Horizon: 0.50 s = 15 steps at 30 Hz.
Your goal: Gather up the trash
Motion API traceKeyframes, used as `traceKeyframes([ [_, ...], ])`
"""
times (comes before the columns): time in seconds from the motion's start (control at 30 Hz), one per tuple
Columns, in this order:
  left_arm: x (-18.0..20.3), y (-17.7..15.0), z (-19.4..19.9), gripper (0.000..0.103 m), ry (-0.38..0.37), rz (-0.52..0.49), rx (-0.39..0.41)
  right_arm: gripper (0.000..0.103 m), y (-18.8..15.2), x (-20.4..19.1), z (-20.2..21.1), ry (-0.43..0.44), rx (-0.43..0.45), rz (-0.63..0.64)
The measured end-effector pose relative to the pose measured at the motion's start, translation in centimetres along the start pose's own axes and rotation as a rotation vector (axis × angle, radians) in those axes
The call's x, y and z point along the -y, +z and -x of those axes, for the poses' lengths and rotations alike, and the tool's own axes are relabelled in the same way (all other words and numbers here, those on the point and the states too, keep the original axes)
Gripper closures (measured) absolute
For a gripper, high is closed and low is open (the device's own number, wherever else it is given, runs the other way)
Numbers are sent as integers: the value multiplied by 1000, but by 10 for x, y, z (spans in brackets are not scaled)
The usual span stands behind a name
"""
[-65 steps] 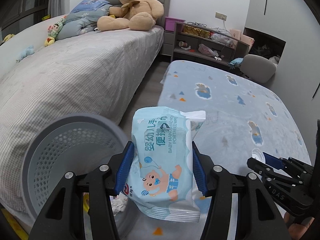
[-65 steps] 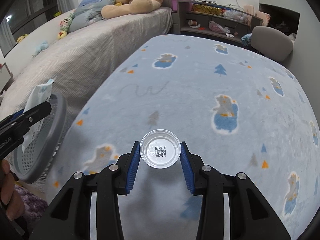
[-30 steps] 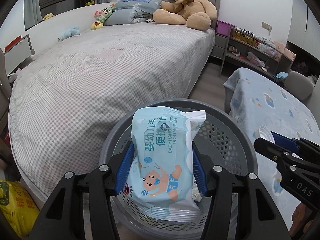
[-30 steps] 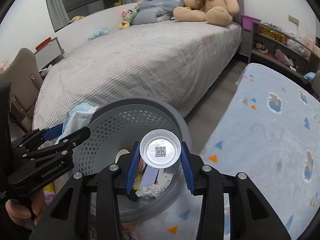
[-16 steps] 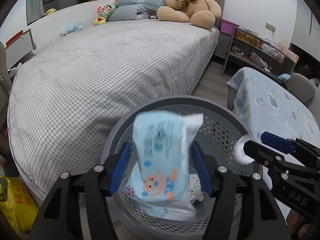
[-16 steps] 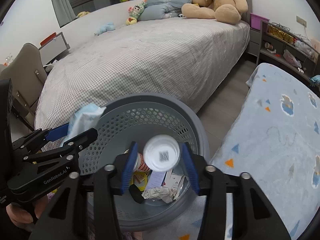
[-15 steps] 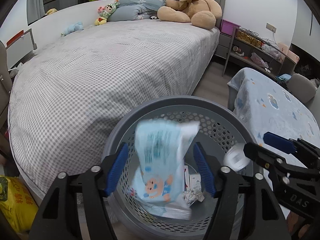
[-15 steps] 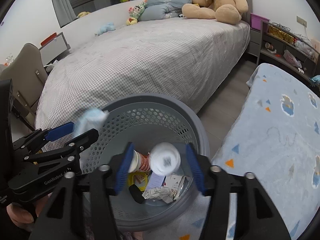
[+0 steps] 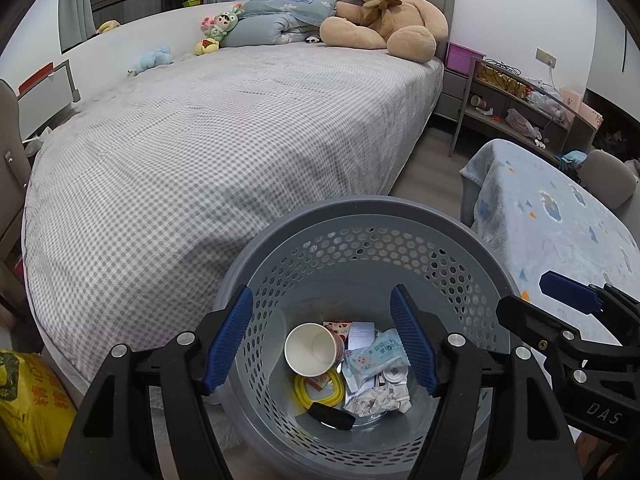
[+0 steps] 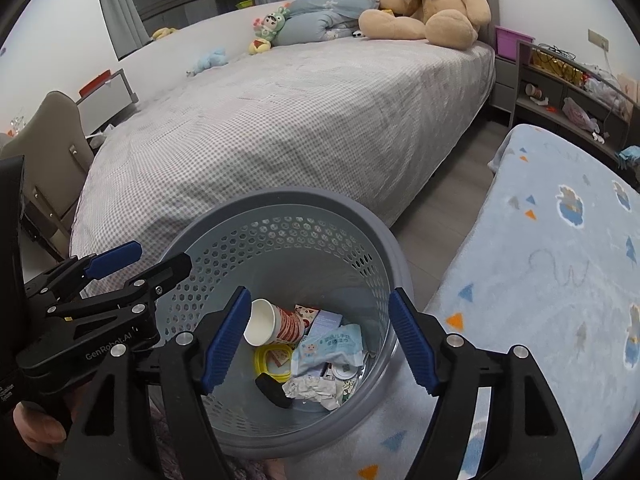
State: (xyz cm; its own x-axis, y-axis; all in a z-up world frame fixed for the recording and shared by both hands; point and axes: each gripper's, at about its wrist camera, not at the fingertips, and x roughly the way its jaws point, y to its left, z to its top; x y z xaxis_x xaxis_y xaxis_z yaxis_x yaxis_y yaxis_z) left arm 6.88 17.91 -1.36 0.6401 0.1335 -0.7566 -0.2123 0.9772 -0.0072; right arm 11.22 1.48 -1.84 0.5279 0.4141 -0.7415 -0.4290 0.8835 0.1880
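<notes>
The grey perforated basket [image 9: 360, 208] stands on the floor below both grippers. Its rim [image 10: 304, 196] also fills the lower middle of the right wrist view. The blue baby-wipes pack [image 9: 374, 354] lies at its bottom among other trash, beside a paper cup [image 9: 310, 348] and a small clear round lid [image 9: 394, 376]. The right wrist view shows the wipes pack [image 10: 330, 346] and the lid [image 10: 345, 371] too. My left gripper [image 9: 320, 296] hangs over the basket, its jaws opening with nothing between them. My right gripper [image 10: 318, 294] does the same, empty.
A bed with a grey checked cover [image 9: 224, 128] and a teddy bear [image 9: 384, 8] lies behind the basket. A table under a blue blanket [image 10: 560, 280] stands to the right. At the lower left sits a yellow bag [image 9: 28, 400], and a chair [image 10: 48, 136] stands further left.
Both grippers opened. The wipes pack fell out of the left one and the clear round lid out of the right one, and both now lie in the basket.
</notes>
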Motion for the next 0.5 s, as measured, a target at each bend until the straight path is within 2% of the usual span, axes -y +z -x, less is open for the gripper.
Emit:
traceKeyframes([
  [0.5,0,2,1,32,0,1,0,25,-3,1,0,-3,1,-7],
])
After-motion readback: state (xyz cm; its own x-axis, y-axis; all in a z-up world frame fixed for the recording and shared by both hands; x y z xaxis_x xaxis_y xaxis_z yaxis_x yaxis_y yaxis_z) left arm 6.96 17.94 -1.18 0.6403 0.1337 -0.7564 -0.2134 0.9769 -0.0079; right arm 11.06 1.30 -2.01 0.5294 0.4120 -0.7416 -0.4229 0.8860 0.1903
